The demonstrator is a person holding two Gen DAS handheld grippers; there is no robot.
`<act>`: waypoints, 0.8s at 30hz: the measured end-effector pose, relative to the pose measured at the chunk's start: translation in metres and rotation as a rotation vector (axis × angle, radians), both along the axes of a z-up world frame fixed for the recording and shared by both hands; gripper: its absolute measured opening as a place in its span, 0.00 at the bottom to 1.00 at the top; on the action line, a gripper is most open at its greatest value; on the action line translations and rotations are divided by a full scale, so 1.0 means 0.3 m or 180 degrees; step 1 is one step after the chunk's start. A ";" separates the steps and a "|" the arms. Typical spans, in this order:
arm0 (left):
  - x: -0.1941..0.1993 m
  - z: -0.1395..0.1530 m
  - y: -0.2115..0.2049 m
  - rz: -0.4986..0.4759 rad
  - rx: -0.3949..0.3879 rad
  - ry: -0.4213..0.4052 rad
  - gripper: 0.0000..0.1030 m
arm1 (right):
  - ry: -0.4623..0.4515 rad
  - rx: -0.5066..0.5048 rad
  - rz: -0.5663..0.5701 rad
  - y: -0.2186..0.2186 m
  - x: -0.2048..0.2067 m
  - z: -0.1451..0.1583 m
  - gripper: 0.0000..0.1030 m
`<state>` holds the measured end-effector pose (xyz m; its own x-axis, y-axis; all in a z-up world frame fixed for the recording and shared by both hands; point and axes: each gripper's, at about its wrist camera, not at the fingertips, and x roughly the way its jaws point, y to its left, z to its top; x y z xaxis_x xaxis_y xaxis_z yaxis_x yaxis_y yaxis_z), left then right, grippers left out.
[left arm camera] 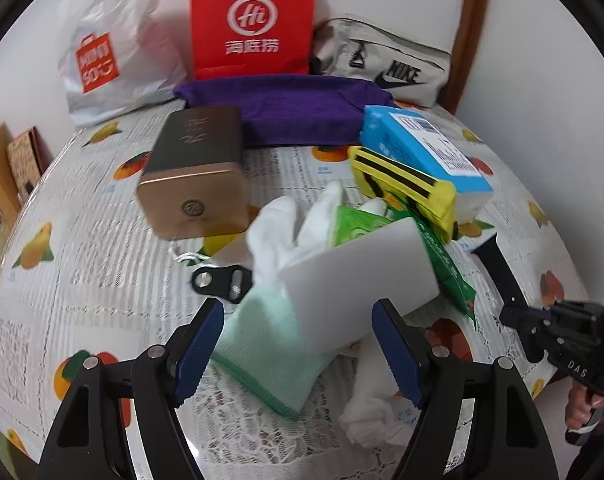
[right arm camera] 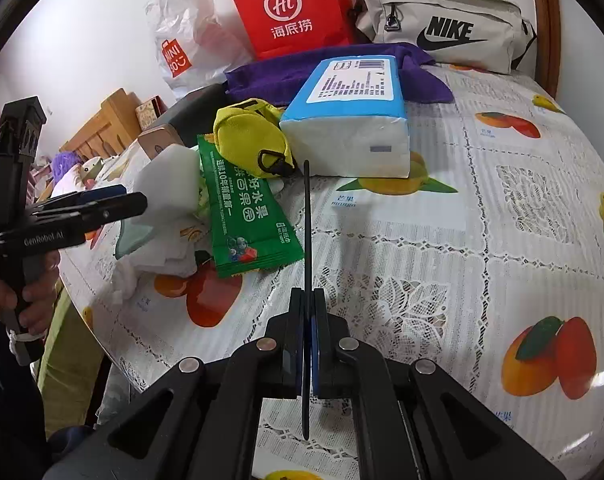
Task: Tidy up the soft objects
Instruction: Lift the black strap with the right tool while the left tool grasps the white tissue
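Note:
My left gripper [left arm camera: 297, 348] hangs open over a heap of soft things. A white sponge block [left arm camera: 362, 292] lies just past its fingertips, resting on a mint-green cloth [left arm camera: 261, 356] and a white glove [left arm camera: 281, 220]. In the right wrist view the left gripper [right arm camera: 135, 200] has its tips right at the sponge [right arm camera: 169, 176], and I see no pad pressing on it. A green packet [right arm camera: 253, 216], a yellow pouch [right arm camera: 249, 144] and a blue tissue pack [right arm camera: 354, 120] lie beside the heap. My right gripper [right arm camera: 308, 312] is shut on a thin black strap [right arm camera: 306, 216].
A gold tin box [left arm camera: 193, 172] and a black metal clip [left arm camera: 221, 280] lie left of the heap. A purple towel [left arm camera: 293, 108], a red paper bag [left arm camera: 253, 20], a white plastic bag [left arm camera: 109, 48] and a grey Nike bag [right arm camera: 442, 28] line the wall. The fruit-print tablecloth [right arm camera: 462, 260] covers the table.

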<state>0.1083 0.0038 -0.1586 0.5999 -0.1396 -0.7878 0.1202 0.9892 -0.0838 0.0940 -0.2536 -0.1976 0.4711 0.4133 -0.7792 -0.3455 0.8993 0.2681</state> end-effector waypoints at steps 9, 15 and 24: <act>-0.038 0.013 0.016 -0.0091 -0.0146 0.0050 0.73 | -0.0033 0.0017 -0.0036 0.003 0.006 0.008 0.03; -0.081 -0.038 -0.038 -0.0255 -0.0114 0.0186 0.73 | 0.0036 -0.0019 -0.0062 0.015 0.019 -0.015 0.03; -0.122 -0.081 -0.078 -0.0375 0.0003 0.0175 0.60 | -0.0036 -0.0032 -0.0114 0.038 0.058 -0.023 0.04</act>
